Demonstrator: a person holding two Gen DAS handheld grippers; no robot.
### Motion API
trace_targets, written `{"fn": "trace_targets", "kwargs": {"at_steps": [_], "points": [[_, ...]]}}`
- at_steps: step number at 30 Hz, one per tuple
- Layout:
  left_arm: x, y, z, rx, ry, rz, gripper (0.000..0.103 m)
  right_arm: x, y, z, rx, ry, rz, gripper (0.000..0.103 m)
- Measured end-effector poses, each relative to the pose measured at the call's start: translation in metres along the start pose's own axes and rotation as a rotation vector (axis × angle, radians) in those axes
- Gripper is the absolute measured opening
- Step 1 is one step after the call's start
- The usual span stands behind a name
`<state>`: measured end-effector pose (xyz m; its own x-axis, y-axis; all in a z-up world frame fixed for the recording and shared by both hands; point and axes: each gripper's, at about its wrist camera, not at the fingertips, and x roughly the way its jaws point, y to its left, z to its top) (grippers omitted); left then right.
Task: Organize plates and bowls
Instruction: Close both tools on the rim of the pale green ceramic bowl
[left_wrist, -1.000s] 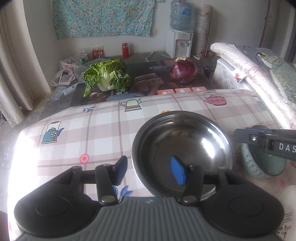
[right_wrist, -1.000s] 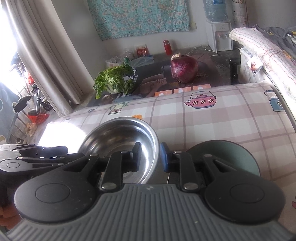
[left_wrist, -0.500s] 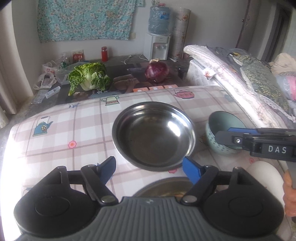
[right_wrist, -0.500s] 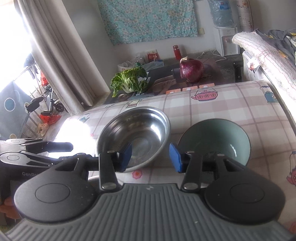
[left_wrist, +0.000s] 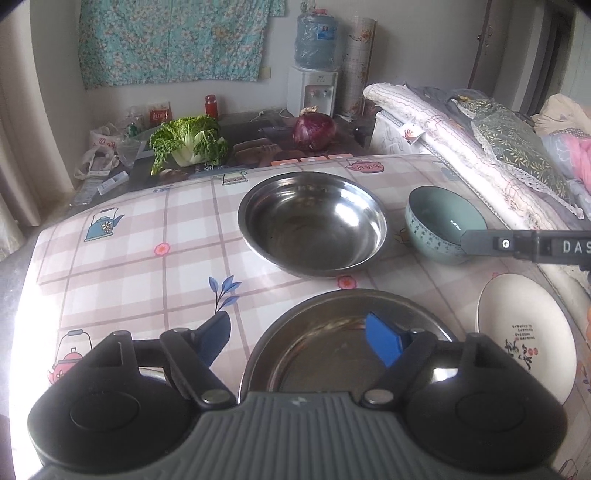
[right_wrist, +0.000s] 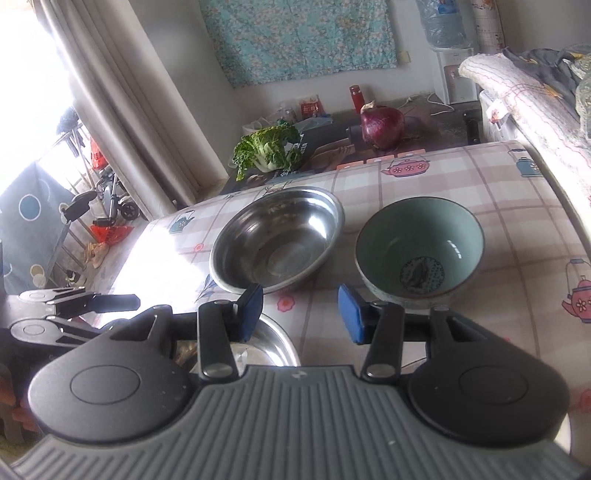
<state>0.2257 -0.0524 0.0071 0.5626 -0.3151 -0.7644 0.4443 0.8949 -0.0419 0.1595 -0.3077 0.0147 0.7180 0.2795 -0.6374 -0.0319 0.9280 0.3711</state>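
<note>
Left gripper w/ jaws wide apart, empty, above steel plate; right gripper also spread, empty, near steel bowl beside green bowl on table. White plate at right.

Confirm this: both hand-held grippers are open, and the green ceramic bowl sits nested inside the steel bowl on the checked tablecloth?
Not nested. The right wrist view shows the green ceramic bowl standing beside the steel bowl, apart from it, on the checked tablecloth. Both hand-held grippers, left and right, are open.

Daylight from the window blows out the tablecloth, with fisheye bending at edges
</note>
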Motion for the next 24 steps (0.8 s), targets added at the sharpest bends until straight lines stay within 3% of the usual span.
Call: {"fn": "trace_targets", "kwargs": {"at_steps": [6,10,19,24], "points": [[0.005,-0.03,0.019,-0.014,-0.051,-0.066,0.081,-0.014,-0.028,0.011,0.049,-0.045,-0.055,0.045],[0.027,-0.062,0.04,-0.037,-0.043,-0.11,0.077,-0.019,-0.054,0.02,0.068,-0.064,-0.109,0.045],[0.087,-0.1,0.068,-0.185,0.048,-0.122,0.051,0.011,-0.112,0.038,0.13,-0.016,-0.16,0.045],[0.11,-0.106,0.07,-0.232,0.1,-0.101,0.039,0.038,-0.134,0.041,0.17,0.023,-0.136,0.042]]}}
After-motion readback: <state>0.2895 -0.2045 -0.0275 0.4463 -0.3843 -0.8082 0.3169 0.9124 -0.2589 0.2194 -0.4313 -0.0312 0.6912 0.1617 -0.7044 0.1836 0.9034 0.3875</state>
